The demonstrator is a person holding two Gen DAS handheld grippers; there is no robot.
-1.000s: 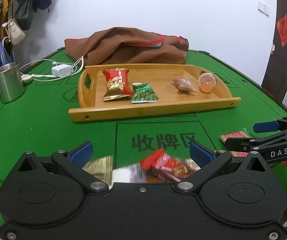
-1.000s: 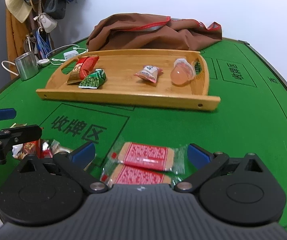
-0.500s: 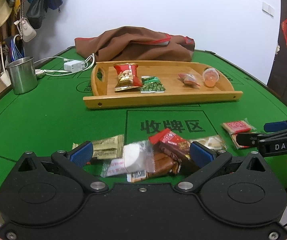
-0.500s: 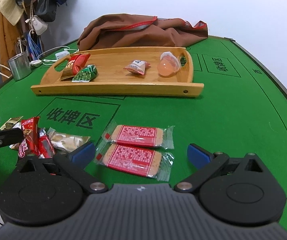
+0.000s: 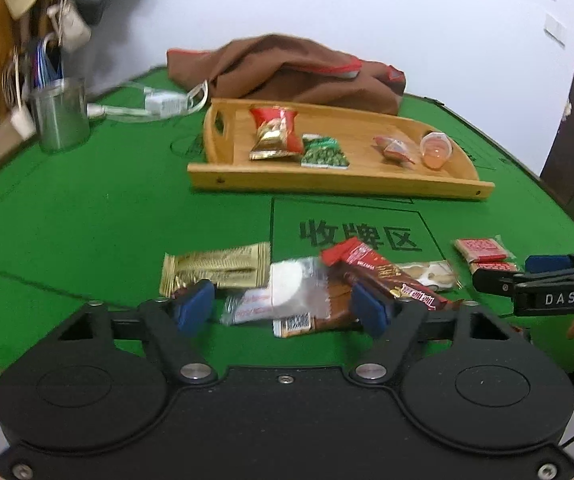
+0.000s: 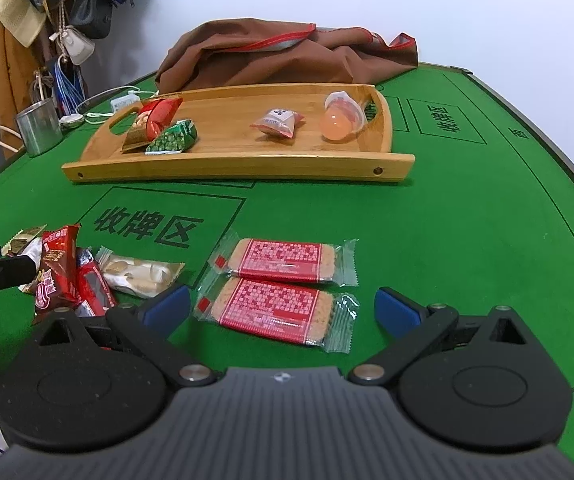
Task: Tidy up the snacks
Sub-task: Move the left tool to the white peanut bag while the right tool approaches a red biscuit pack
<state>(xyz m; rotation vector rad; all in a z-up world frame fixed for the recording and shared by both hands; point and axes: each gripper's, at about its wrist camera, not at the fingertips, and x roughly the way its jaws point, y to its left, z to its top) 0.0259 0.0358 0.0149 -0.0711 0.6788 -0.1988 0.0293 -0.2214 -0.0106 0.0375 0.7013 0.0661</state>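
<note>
My left gripper (image 5: pixel 281 311) hangs low over a pile of snacks on the green table, its jaws closing. Between the blue pads lie a white clear-wrapped snack (image 5: pixel 291 288) and a brown packet (image 5: pixel 319 318), and neither pad presses on them. A gold bar (image 5: pixel 219 268) lies at the left pad and a red chocolate bar (image 5: pixel 383 274) at the right. My right gripper (image 6: pixel 281 309) is open, with the nearer of two red biscuit packets (image 6: pixel 275 310) on the felt between its fingers. The wooden tray (image 6: pixel 239 168) holds a red packet (image 6: pixel 155 118), a green packet (image 6: pixel 173 140), a small pink packet (image 6: pixel 279 122) and a jelly cup (image 6: pixel 343 120).
A steel mug (image 5: pixel 61 118) and a white charger with cable (image 5: pixel 163 104) stand at the far left. A brown cloth bag (image 5: pixel 295 76) lies behind the tray. Bags and a hat hang at the left wall. Bare felt stretches to the right of the biscuits.
The left gripper has drawn back, so the snack pile shows whole between its fingers, and its jaws have narrowed. The right gripper has backed off slightly from the biscuit packets.
</note>
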